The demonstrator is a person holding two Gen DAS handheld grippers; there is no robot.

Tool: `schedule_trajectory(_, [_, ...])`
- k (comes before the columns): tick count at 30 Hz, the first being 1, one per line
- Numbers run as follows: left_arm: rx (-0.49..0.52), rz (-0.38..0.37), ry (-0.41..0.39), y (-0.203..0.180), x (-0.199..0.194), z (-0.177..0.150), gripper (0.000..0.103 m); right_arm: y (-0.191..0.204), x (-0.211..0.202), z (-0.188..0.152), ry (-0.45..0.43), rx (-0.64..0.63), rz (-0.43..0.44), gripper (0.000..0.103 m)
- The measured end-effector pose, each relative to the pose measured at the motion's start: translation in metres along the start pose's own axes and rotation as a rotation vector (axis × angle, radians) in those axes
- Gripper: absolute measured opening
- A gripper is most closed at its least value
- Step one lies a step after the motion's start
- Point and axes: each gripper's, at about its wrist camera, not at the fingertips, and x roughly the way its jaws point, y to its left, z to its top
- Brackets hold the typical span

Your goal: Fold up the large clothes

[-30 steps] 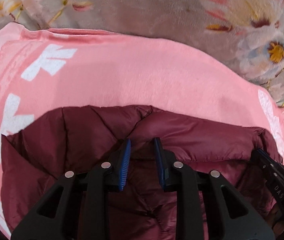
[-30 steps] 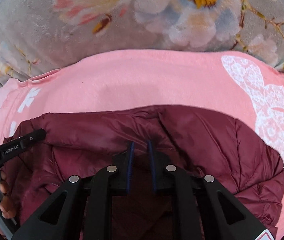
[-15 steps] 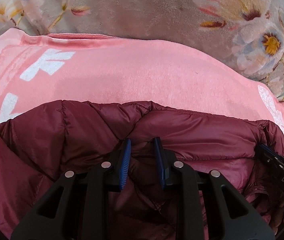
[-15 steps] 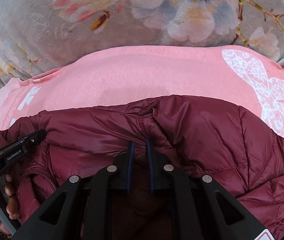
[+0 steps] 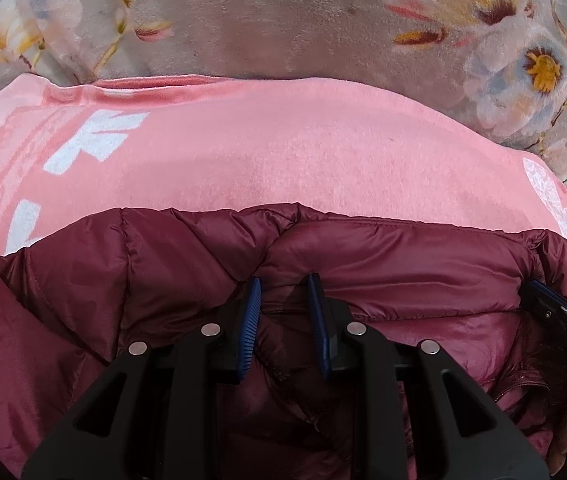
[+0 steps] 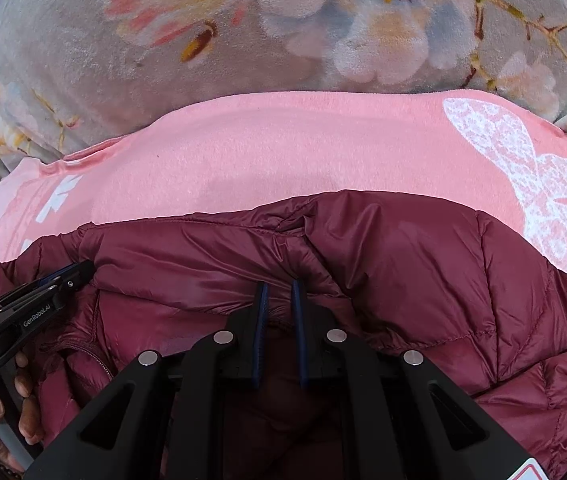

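The dark maroon quilted puffer jacket (image 5: 383,256) lies on a pink printed blanket (image 5: 283,152). The left gripper (image 5: 283,300) and right gripper (image 6: 280,300) each pinch its folded edge; lay that edge down level, both together, before letting go.

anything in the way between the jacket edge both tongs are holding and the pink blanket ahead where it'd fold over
Nothing visible. Left tongs and right tongs both pinch the maroon puffer jacket, and the pink blanket beyond its edge lies bare up to the floral cover.
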Motion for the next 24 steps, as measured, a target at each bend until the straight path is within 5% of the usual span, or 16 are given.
schedule_trajectory(8, [0.012,0.028,0.001,-0.001,-0.008,-0.002,0.024,-0.008,-0.008,0.0,-0.005,0.044,0.046,0.008])
schedule_trajectory(10, [0.003,0.057,0.033,0.003,-0.032,-0.011,0.038,-0.006,-0.037,-0.01,0.008,0.054,-0.001,0.023])
schedule_trajectory(12, [0.01,-0.005,0.017,0.011,-0.075,-0.032,0.055,-0.006,-0.082,-0.027,-0.024,0.046,0.029,0.027])
schedule_trajectory(16, [0.053,-0.037,0.025,0.04,-0.152,-0.09,0.074,-0.022,-0.186,-0.098,-0.053,-0.021,0.008,0.057])
schedule_trajectory(19, [0.024,-0.042,0.057,0.074,-0.2,-0.147,0.091,-0.05,-0.248,-0.162,-0.044,-0.003,-0.048,0.063])
schedule_trajectory(24, [-0.146,-0.085,0.129,0.139,-0.262,-0.241,0.093,-0.111,-0.326,-0.276,0.002,0.157,-0.127,0.069])
